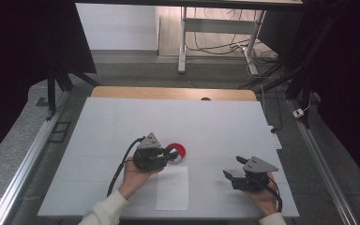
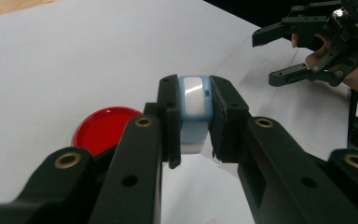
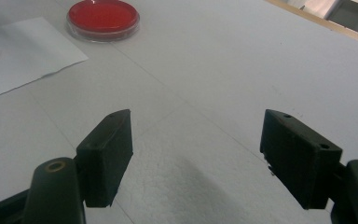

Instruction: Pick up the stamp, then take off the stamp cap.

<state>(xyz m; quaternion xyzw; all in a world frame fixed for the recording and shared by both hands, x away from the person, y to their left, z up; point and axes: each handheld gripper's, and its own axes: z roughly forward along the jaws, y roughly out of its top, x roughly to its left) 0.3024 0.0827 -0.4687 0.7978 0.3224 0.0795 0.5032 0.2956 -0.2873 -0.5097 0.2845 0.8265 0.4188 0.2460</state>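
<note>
My left gripper [image 1: 170, 155] is shut on a small light-blue block with a white face [image 2: 194, 100], which stands upright between the black pads and clear of the table. Just beyond it, a round red dish with a clear rim [image 1: 178, 153] rests on the white board; the left gripper view has the dish [image 2: 101, 128] low at the left. A white paper sheet [image 1: 172, 188] lies in front of the dish. To the right, my right gripper [image 1: 232, 167] hovers open with nothing between its jaws [image 3: 196, 121]. The right gripper view places the red dish [image 3: 103, 17] and the paper [image 3: 18, 51] at the upper left.
The white board [image 1: 122, 122] covers a wooden table whose far edge [image 1: 168, 93] shows at the back. Metal rails run along both sides of the table. Desk legs and cables stand on the floor beyond.
</note>
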